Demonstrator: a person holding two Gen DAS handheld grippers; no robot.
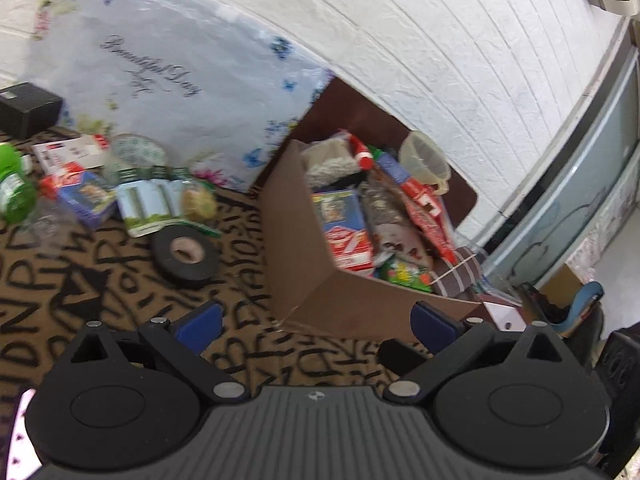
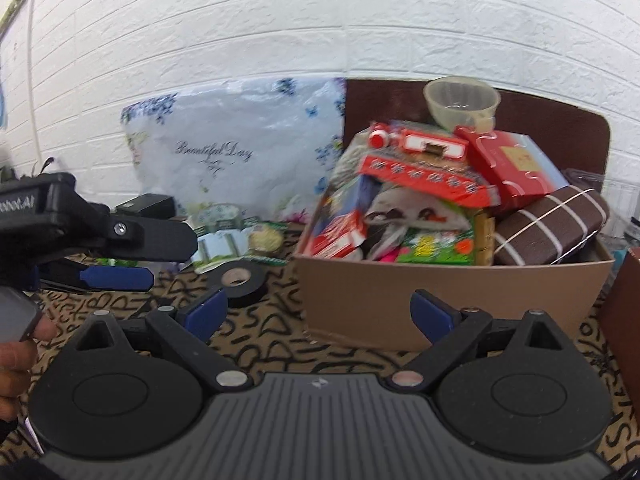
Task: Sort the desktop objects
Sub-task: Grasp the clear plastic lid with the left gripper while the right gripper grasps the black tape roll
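A brown cardboard box stands on the patterned table, heaped with packets, a brown striped case and a clear plastic cup. Left of it lie a black tape roll, a blister pack, a blue card box and a green bottle. My left gripper is open and empty, short of the box's near corner. Wide open with nothing between its fingers, my right gripper faces the box's front wall.
A floral plastic bag leans on the white brick wall behind the loose items. A black box sits at the far left. A brown panel stands at the right edge. A person's hand shows at lower left.
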